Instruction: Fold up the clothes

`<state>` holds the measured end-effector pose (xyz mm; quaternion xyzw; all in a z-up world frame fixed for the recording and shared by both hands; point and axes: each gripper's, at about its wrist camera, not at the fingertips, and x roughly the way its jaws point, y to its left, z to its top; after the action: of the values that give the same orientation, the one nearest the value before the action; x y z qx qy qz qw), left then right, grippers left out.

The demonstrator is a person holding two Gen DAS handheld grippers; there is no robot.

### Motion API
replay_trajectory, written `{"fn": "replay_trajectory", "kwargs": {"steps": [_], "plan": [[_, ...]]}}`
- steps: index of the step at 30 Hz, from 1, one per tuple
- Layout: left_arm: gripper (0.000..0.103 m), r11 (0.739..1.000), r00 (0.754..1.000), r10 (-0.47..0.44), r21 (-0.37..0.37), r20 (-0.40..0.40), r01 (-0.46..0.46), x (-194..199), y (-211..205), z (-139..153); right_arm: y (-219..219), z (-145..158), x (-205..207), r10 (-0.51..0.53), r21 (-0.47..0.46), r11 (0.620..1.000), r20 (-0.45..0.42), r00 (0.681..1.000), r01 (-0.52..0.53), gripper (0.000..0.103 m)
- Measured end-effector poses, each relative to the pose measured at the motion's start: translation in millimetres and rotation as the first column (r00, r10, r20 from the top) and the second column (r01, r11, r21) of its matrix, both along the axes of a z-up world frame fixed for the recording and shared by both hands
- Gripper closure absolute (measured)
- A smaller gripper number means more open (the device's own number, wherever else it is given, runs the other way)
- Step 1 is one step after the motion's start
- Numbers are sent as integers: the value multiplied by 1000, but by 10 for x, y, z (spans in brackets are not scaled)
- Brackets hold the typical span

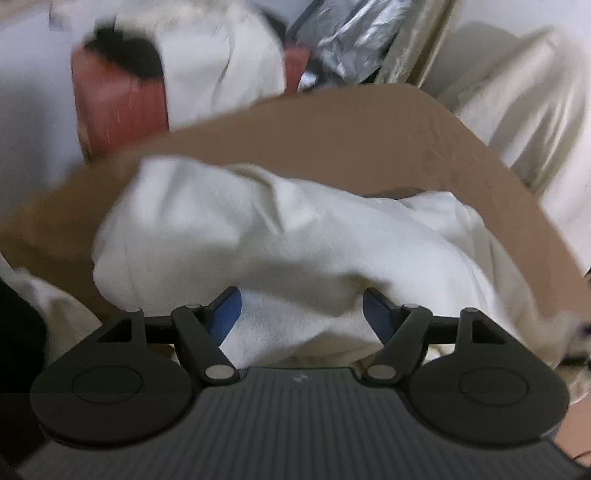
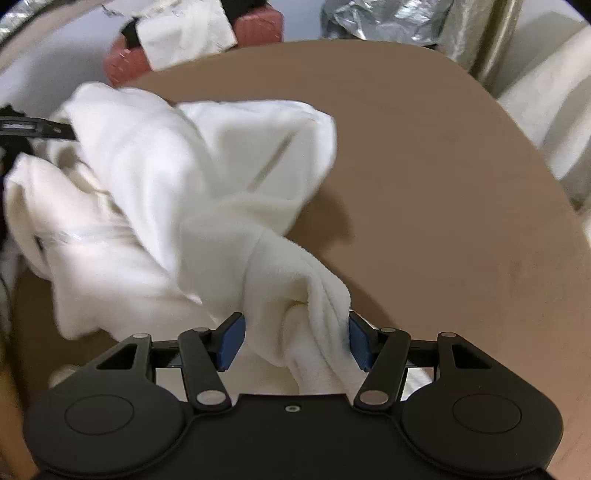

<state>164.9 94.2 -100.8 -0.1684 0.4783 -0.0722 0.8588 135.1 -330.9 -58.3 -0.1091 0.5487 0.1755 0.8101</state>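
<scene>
A white fleece garment (image 2: 177, 192) lies bunched on a round brown table (image 2: 424, 177). In the right wrist view a twisted part of it passes between the blue pads of my right gripper (image 2: 295, 339); the jaws stand wide apart, with the right pad touching the cloth. In the left wrist view the same garment (image 1: 258, 236) drapes over and between the pads of my left gripper (image 1: 301, 314), whose jaws are also wide apart. The left gripper's black body shows at the far left of the right wrist view (image 2: 33, 127), at the garment's edge.
A red stool (image 1: 118, 107) with a white cloth and a dark item on it stands beyond the table. Silver foil-like material (image 2: 388, 18) and cream draped fabric (image 1: 517, 110) lie behind and to the right. The table's right half (image 2: 461, 221) is bare.
</scene>
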Motion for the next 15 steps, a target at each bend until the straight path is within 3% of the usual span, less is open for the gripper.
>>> {"fn": "replay_trajectory", "kwargs": {"steps": [2, 4, 6, 7, 10, 14, 15], "plan": [[30, 998, 1000, 28, -55, -6, -28, 102, 29, -93, 106, 1, -61, 5, 2, 1000, -1, 1000, -5, 38], [18, 996, 999, 44, -81, 1, -44, 168, -19, -212, 209, 48, -198, 14, -10, 1000, 6, 1000, -14, 38], [2, 999, 1000, 21, -25, -6, -21, 211, -217, -374, 256, 123, -371, 20, -10, 1000, 22, 1000, -20, 38], [0, 1000, 1000, 5, 11, -7, -5, 227, -298, -414, 256, 159, -456, 20, -7, 1000, 33, 999, -20, 38], [0, 996, 999, -33, 88, 12, 32, 243, -401, -380, 272, 171, -582, -4, 13, 1000, 54, 999, 4, 38], [0, 1000, 1000, -1, 25, -5, 1, 279, -286, -481, 327, -20, -441, -22, 15, 1000, 56, 998, 21, 34], [0, 1000, 1000, 5, 8, -13, -5, 294, -251, -513, 347, -60, -373, -33, 20, 999, 58, 998, 32, 28]]}}
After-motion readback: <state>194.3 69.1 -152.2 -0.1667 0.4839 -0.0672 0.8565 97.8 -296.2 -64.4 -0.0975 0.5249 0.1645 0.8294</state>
